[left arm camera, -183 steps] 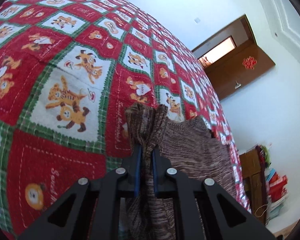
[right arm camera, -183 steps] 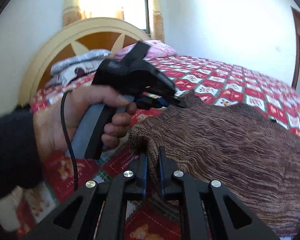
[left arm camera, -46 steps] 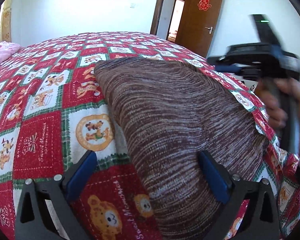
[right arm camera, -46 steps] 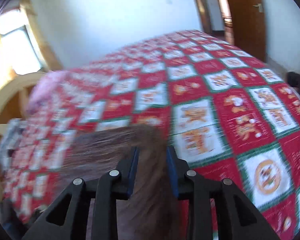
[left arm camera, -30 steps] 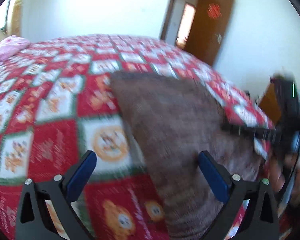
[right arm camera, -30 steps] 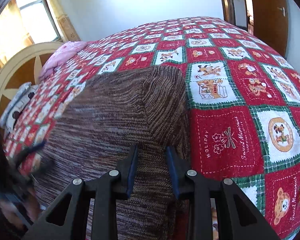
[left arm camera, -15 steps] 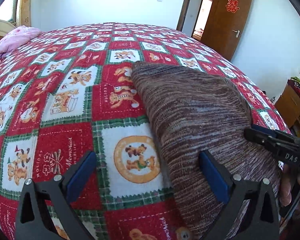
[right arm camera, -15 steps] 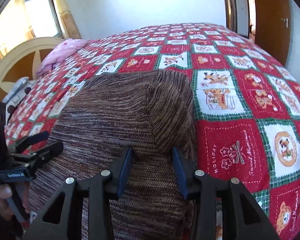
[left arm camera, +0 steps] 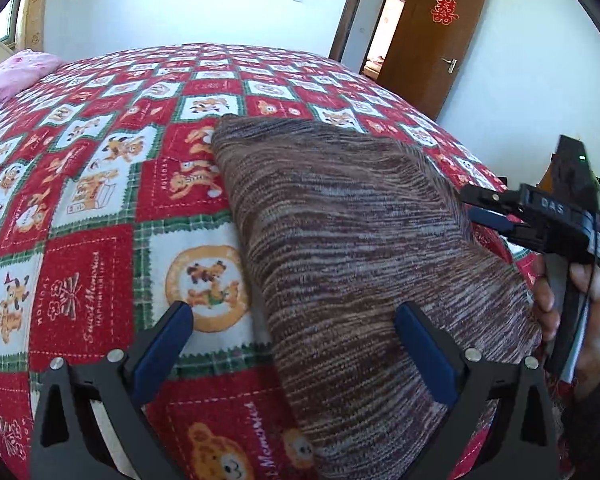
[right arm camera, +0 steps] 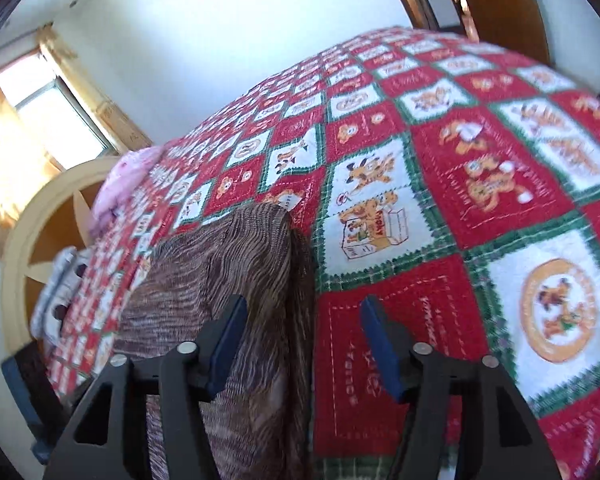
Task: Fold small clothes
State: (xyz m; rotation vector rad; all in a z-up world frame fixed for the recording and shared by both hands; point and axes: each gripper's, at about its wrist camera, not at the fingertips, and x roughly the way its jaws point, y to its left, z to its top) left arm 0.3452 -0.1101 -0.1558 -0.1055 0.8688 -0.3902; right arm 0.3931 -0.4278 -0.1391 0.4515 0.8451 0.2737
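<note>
A brown striped knit garment [left arm camera: 340,240] lies folded flat on the red, white and green bear-print bedspread [left arm camera: 100,200]. My left gripper [left arm camera: 292,320] stands wide open low over the garment's near left edge, its pads clear of the cloth. At the right of that view a hand holds my right gripper [left arm camera: 470,203] at the garment's right edge. In the right wrist view the right gripper [right arm camera: 304,312] has its jaws opening. The garment's folded edge [right arm camera: 252,264] lies between them near the left finger, and neither pad presses on it.
A pink pillow [left arm camera: 8,76] and a cream and wood headboard [right arm camera: 40,240] are at the head of the bed, under a bright window [right arm camera: 48,120]. A brown door [left arm camera: 432,36] stands open beyond the far corner. The bedspread stretches to the garment's left.
The right gripper's jaws have spread apart and let go of the garment's edge, and its view has rolled and slid sideways. The left gripper stays wide open, a little lower.
</note>
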